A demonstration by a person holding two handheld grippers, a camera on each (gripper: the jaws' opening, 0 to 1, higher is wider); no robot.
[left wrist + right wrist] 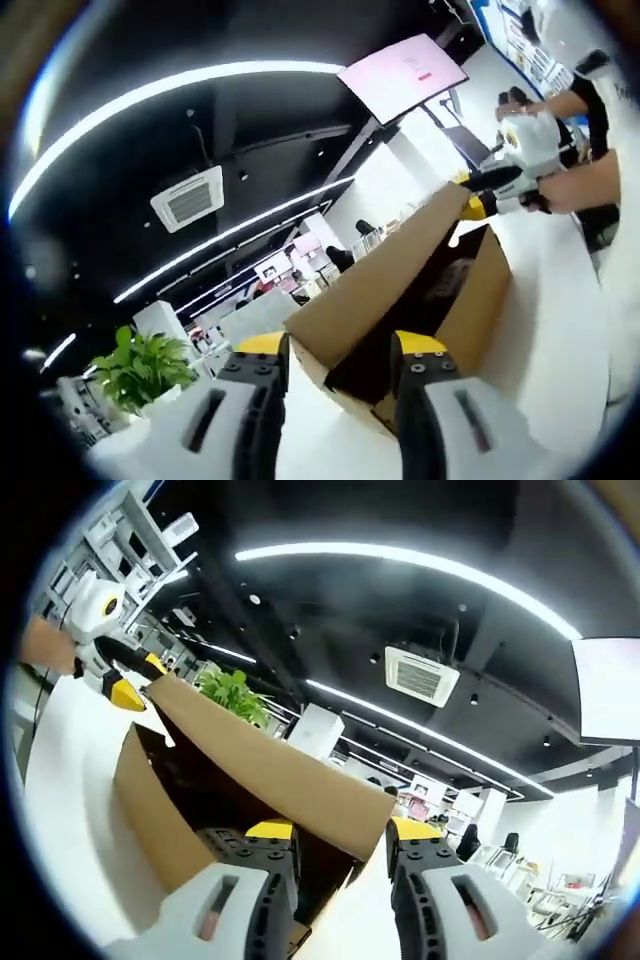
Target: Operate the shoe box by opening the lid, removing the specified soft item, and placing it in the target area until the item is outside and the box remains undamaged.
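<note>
Dark ceiling (pixel 200 120), white table (pixel 560 340); shoe box (pixel 400 290) lid seemingly raised.

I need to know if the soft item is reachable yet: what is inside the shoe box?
The shoe box has its lid partly raised; the gap shows dark interior with something indistinct. The lid hides the rest.
</note>
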